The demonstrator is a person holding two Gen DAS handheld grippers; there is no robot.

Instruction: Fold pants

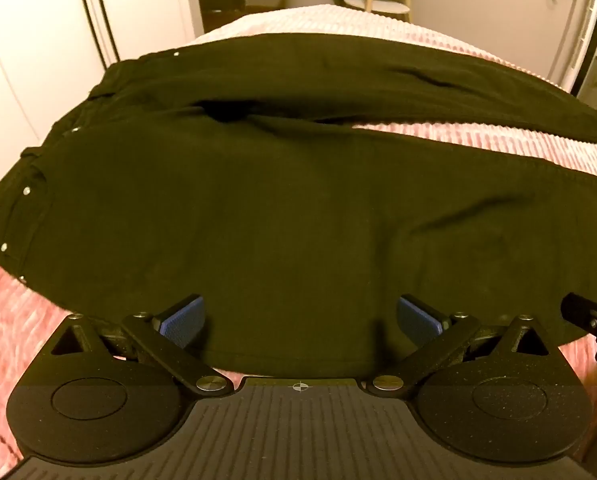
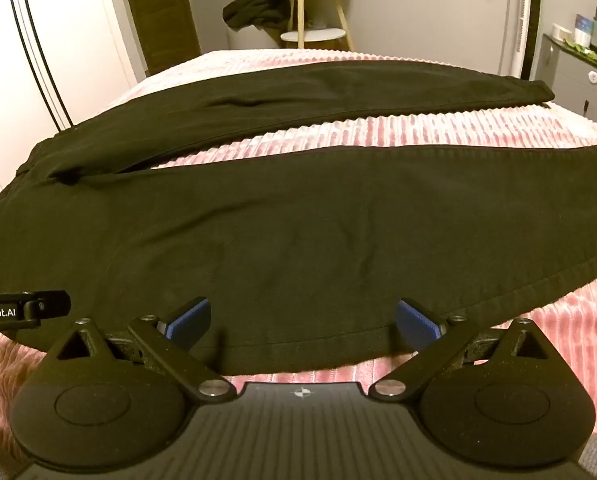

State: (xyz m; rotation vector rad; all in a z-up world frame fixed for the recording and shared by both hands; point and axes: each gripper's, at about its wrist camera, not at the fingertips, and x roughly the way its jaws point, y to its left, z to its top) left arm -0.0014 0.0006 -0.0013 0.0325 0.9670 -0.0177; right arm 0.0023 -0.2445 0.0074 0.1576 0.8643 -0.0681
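Pants (image 2: 282,240) spread flat on pink bedspread (image 2: 438,132), no fold yet made.
Left gripper (image 1: 300,320) and right gripper (image 2: 302,320) poised over near leg, jaws spread wide, grasping nothing.

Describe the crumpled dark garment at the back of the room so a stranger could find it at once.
Look past the pink ribbed bed with the black pants spread flat, to the far wall. A small white two-tier side table with pale wooden legs stands there. The dark garment hangs bunched at its left side, the only crumpled cloth off the bed.
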